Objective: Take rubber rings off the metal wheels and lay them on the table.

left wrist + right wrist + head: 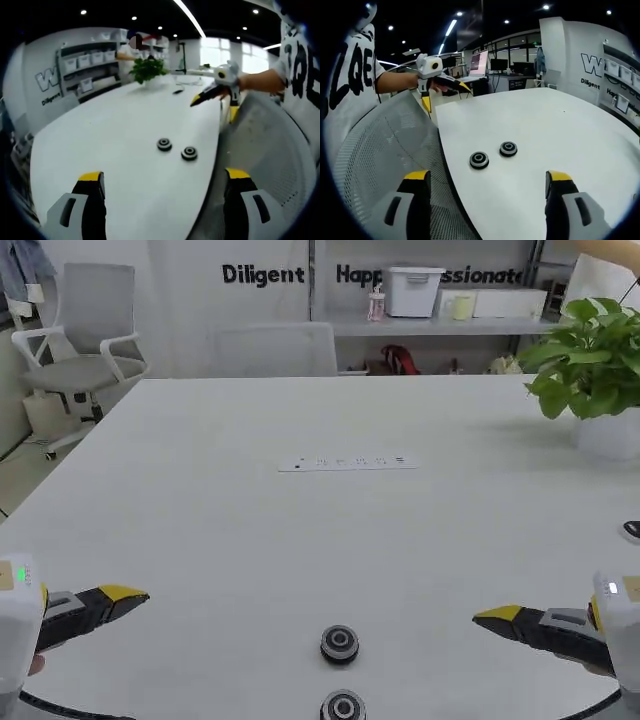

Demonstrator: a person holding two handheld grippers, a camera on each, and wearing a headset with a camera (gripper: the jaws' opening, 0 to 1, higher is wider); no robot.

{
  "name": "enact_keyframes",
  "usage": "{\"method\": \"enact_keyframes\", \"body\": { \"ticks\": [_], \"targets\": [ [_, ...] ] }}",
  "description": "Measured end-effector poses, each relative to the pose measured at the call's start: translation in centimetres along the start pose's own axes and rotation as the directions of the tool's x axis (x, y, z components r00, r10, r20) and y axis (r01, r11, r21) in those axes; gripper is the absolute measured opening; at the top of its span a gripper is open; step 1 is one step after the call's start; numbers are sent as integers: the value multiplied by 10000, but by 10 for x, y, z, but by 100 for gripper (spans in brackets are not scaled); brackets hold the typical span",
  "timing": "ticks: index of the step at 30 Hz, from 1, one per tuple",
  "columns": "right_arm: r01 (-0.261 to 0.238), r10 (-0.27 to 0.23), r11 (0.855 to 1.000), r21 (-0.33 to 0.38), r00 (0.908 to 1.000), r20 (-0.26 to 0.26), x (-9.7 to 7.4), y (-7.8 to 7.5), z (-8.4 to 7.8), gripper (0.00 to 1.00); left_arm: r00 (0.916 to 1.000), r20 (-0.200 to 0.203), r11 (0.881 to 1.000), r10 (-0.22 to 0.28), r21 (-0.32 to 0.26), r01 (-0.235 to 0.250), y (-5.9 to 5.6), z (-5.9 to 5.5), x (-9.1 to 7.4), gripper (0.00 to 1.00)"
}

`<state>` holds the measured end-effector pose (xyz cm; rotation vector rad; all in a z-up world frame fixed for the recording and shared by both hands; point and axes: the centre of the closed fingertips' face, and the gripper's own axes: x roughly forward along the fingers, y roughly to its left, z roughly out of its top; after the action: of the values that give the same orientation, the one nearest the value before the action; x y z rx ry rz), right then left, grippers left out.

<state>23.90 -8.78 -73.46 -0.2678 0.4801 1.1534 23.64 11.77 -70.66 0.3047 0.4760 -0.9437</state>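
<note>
The far wheel (pixel 340 643) and near wheel (pixel 343 707) sit close together by the front edge of the table (pixel 300 540), each with a dark ring on its rim. The left gripper (pixel 122 596) hovers to their left and the right gripper (pixel 498 617) to their right, both well apart from them, with jaws spread wide and holding nothing. The wall lettering (pixel 263 274) reads "Diligent", then "Happ" and "ssionate" with a post between. The shirt (pixel 347 70) shows "LQE". A plant (pixel 590 360) stands far right.

Left tool (pixel 120 596) and right tool (pixel 497 616): black, yellow tips.
</note>
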Motion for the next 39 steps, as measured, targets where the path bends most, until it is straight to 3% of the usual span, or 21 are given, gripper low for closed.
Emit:
{"method": "enact_keyframes", "body": {
  "ticks": [15, 30, 39],
  "targets": [
    [-703, 690, 9969, -341, 9969, -375, 28, 1, -8, 84, 9968, -324, 9962, -733, 444, 747, -1, -6, 20, 95],
    [-1413, 1383, 9889, -465, 9884, -627, 48, 5, -18, 78, 9886, -517, 9866, -1411, 757, 1448, -6, -3, 49, 90],
    [-1791, 1758, 9824, -538, 9825, -607, 59, 7, -21, 64, 9790, -525, 9758, -1972, 859, 2012, -16, 2, 65, 81]
  ]
}}
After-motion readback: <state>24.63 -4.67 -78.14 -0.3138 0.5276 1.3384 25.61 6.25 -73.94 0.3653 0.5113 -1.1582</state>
